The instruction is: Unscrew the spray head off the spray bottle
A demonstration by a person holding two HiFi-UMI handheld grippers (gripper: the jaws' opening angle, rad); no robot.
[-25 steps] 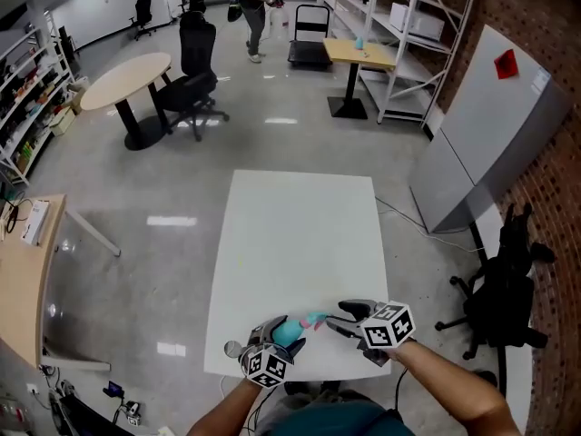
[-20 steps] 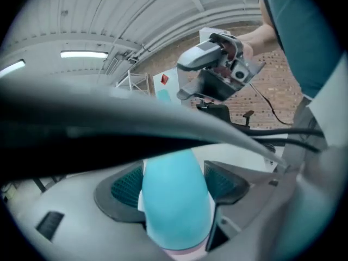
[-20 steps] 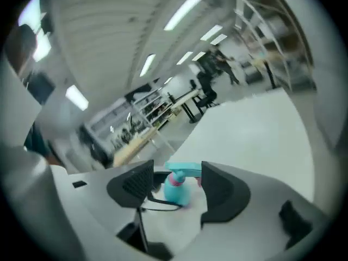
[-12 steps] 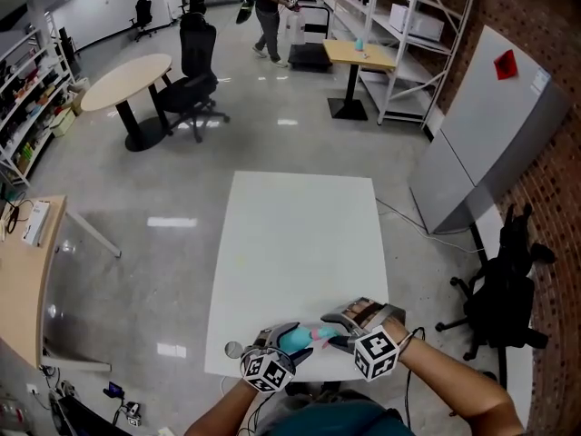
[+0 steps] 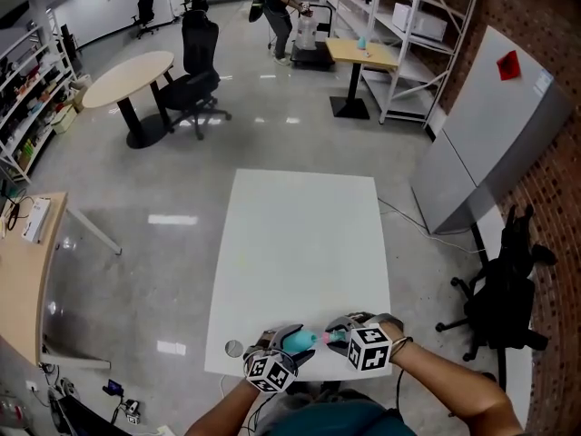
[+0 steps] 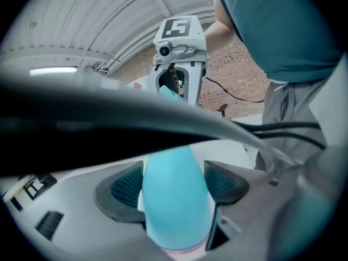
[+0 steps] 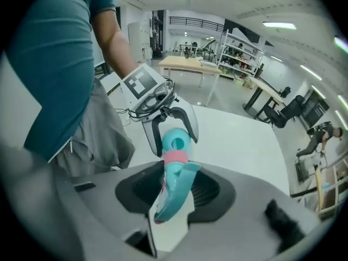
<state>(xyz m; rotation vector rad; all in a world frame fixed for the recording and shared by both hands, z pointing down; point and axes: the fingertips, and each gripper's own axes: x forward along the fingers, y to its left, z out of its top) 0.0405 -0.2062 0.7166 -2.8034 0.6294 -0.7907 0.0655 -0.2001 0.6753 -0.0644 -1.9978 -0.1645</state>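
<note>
**A:** Head view first. Where is the bottle?

**B:** It's held low over the near edge of the white table (image 5: 300, 234) (right in front of the person). The left gripper (image 5: 292, 345) holds the teal spray bottle (image 5: 300, 339) roughly level. The right gripper (image 5: 340, 332) meets it at the spray head (image 5: 325, 337).

**A:** And the left gripper view?

**B:** Its ribbed pads (image 6: 129, 185) are clamped on the bottle's smooth, tapering body, one on each side, with no gap showing.

**A:** The right gripper view?

**B:** Those jaws have just been closing, and the spray head sits between them with its teal trigger (image 7: 176, 200) hanging down. The pink collar (image 7: 175, 157) lies just beyond. The pads seem to press on the head, though the wide lens leaves that contact a little uncertain.

**A:** How will it handle?

**B:** I'd judge it light, thin plastic. The body is slick and tapered, so it could turn or slide in the left pads once the twisting starts. The trigger will give if squeezed. The firm place to grip is the stiff head close to the collar, while the body is held at its wider part.
</note>
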